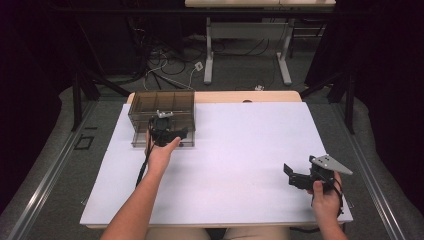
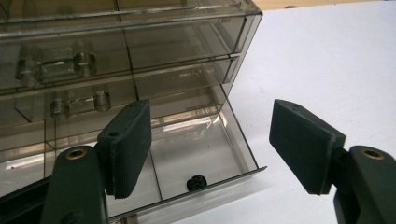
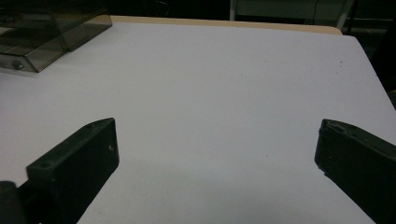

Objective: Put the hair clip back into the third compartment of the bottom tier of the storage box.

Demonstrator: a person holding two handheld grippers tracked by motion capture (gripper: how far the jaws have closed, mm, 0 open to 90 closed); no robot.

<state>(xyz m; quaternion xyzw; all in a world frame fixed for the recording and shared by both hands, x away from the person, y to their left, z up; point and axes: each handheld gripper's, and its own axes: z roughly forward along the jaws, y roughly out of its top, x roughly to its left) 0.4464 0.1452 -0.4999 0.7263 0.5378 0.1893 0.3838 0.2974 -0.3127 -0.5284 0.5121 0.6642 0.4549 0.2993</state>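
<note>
The left gripper [image 2: 210, 149] hovers with jaws apart and empty at the smoky drawer box [image 1: 162, 117], at ten o'clock on the table [image 1: 240, 150]. A small black nut [image 2: 196, 182] lies in the pulled-out bottom drawer [image 2: 210, 163]. The right gripper [image 3: 215, 163], at four o'clock, is wide open and empty.

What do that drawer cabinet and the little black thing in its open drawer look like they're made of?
The drawer cabinet looks like smoky, glossy clear plastic: you can see through its walls and they catch reflections. The small black piece in the open drawer seems knobbly and dull, perhaps rubber or plastic; too small to tell.
</note>
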